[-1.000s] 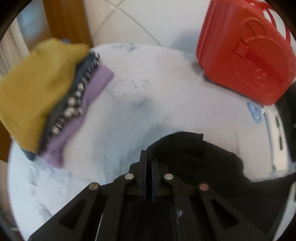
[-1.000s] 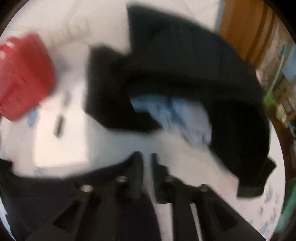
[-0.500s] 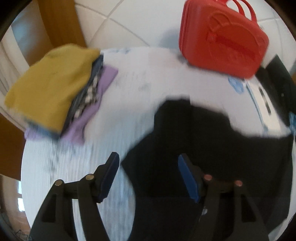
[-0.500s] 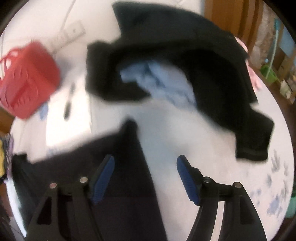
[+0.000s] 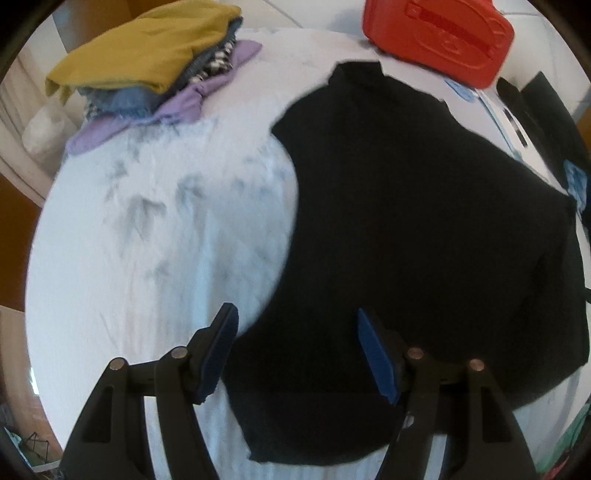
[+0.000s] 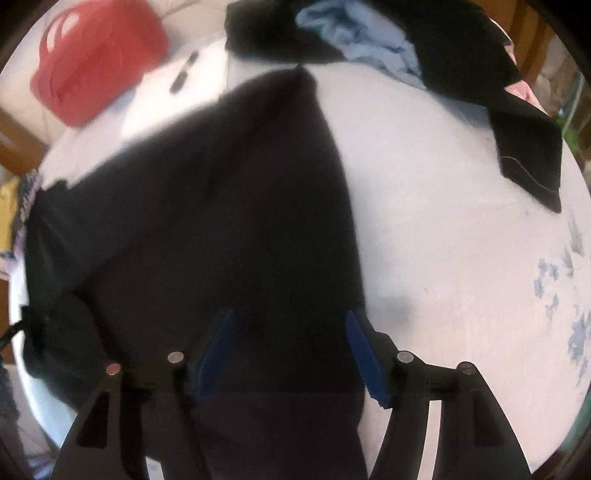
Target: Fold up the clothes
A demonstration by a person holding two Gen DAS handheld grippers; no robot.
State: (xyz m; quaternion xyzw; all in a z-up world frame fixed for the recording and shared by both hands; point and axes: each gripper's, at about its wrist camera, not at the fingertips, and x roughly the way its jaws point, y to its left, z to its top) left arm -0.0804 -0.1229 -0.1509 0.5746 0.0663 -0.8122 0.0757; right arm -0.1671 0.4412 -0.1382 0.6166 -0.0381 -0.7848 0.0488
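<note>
White floral-print tabletop (image 5: 155, 236) — round, perhaps, pale tiled floor (image 5: 295, 11), wooden furniture (image 6: 524, 33) behind, soft daylight

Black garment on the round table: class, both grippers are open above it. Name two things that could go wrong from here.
1. The black garment overhangs the near table edge; a careless pull might slide it off.
2. The left gripper straddles the garment's side edge, so closing may catch only a thin layer and the fold could come out crooked.
</note>
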